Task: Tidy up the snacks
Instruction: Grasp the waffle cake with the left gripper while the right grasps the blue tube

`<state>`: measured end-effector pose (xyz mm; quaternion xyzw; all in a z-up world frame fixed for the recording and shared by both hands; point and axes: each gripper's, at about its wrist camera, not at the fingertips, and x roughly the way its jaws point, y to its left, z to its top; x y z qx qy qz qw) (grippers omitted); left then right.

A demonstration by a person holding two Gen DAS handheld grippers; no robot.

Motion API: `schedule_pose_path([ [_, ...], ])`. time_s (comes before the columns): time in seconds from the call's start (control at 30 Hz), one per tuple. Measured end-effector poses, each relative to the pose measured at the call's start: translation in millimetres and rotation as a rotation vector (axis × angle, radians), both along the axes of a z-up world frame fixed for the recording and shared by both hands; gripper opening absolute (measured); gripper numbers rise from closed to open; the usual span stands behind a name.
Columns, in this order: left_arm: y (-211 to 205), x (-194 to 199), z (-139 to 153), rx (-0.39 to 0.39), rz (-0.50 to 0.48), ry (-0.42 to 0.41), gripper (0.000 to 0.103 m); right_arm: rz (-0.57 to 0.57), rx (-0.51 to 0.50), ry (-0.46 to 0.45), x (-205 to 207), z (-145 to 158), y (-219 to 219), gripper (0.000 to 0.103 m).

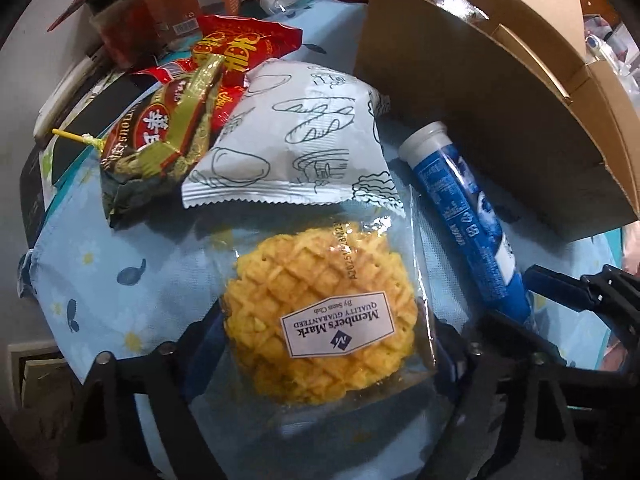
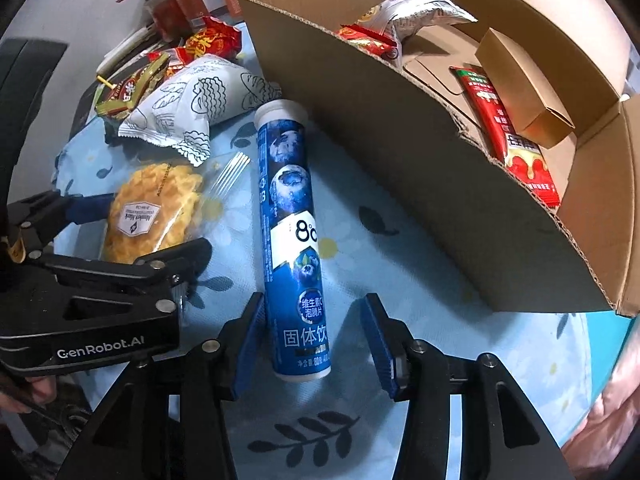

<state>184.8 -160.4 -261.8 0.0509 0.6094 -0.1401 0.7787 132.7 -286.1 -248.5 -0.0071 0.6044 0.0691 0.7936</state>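
Pastry: round, golden, criss-cross crust, sealed in a clear glossy wrapper with a white label. Lies flat on the tablecloth between the fingers of the left gripper, which stands spread to either side of the wrapper; whether the pads touch it cannot be told, since the pastry hides them.

Tube: long, rigid blue cylinder, white cap at the far end, printed with blueberries. Lies flat, just beside the outer wall of the cardboard box. Right gripper: spread, ribbed blue pads astride the tube's near end; the left pad is at the tube's side, the right pad stands apart.

White packet: puffy pillow shape, matte, line drawings, serrated seam; its edge overlaps the pastry wrapper.

Foil packets: crinkled red, gold and green, heaped behind the white packet, with a yellow stick poking out.

Box interior: corrugated brown walls; holds a red sachet, a small tan carton and crumpled packets, partly hidden by the wall.

Tablecloth: pale blue, leaf and daisy print; a bare strip lies between tube and box wall.

Far clutter of jars: blurred, cut off.
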Motion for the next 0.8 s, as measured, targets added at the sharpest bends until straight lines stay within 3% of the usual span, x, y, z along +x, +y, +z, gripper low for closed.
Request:
schedule_pose_path([
  [0.37, 22, -13, 16, 0.037, 0.005, -0.013, 0.082, 0.022, 0.022, -0.013, 8, 9, 11, 0.049],
  [0.6, 25, -12, 3, 0.031, 0.044, 0.001, 0.083, 0.073, -0.027, -0.035, 17, -5, 33, 0.049],
  [0.63, 25, -12, 3, 0.029, 0.046, -0.001, 0.083, 0.075, -0.028, -0.032, 17, -6, 34, 0.046],
  [0.67, 25, -11, 4, 0.026, 0.049, -0.004, 0.083, 0.072, -0.034, -0.037, 17, -5, 34, 0.032],
  [0.7, 25, -11, 4, 0.021, 0.051, -0.003, 0.083, 0.075, -0.041, -0.044, 17, -4, 36, 0.028],
  [0.8, 29, -15, 8, 0.009, 0.041, 0.005, 0.082, 0.088, -0.035, -0.039, 15, -3, 42, 0.028],
])
